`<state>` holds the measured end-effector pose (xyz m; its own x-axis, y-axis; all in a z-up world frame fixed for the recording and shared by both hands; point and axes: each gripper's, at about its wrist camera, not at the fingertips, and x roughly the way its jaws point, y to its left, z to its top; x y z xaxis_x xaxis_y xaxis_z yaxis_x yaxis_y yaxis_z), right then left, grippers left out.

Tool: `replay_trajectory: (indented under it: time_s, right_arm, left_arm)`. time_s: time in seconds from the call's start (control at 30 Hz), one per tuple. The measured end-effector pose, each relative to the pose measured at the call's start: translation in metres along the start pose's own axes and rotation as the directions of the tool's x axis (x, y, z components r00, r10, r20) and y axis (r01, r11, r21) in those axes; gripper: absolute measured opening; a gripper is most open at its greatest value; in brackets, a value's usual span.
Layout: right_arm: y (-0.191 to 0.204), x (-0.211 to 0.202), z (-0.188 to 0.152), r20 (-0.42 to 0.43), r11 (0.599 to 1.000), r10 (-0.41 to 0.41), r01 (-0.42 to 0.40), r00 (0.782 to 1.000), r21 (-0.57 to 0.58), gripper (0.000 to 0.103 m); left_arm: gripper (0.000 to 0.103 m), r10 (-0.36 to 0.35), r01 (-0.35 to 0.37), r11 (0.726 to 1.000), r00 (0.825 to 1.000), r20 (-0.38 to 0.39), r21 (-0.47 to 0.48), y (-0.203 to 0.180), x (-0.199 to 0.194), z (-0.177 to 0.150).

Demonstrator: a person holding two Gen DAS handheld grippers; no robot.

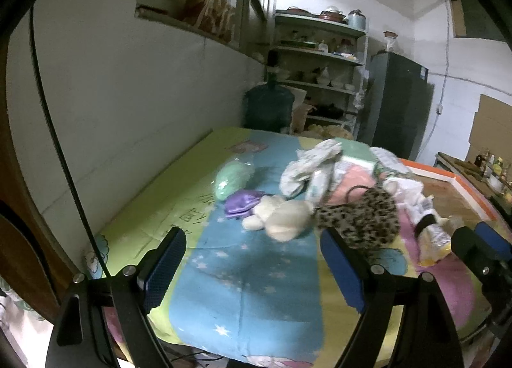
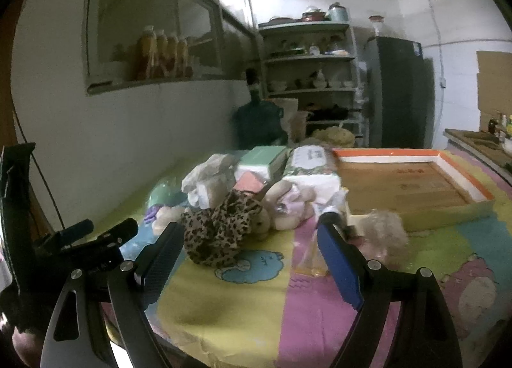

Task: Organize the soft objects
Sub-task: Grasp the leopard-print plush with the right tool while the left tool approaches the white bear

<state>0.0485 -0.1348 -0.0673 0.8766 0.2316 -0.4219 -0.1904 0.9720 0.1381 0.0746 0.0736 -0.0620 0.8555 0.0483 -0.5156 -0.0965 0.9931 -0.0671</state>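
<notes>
Jumbled soft toys [image 2: 243,208] on bedspread [image 2: 256,304]

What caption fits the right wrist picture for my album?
Open right tongs hover over a leopard-print bag and plush toys beside an orange-rimmed tray.

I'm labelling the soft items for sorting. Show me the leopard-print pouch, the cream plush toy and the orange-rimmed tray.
leopard-print pouch [image 2: 217,237]: right wrist view, middle of its spotted fabric.
cream plush toy [image 1: 284,216]: left wrist view, its body.
orange-rimmed tray [image 2: 384,153]: right wrist view, far rim.
</notes>
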Motion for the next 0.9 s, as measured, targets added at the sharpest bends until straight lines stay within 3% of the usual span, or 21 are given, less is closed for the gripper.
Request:
replay_trajectory:
  time_s: [0.6,0.9]
  right_arm:
    - [0.002,0.084,0.003,-0.105,0.999,0.039,-0.035,0.994,0.038,0.085]
    - [0.003,0.111,0.001,-0.171,0.998,0.055,-0.051,0.984,0.028,0.045]
  left_arm:
    - [0.086,-0.058,0.058,0.998,0.996,-0.061,-0.001,0.025,0.053,0.005]
    - [0.086,-0.114,0.114,0.993,0.990,-0.077,-0.012,0.019,0.060,0.006]
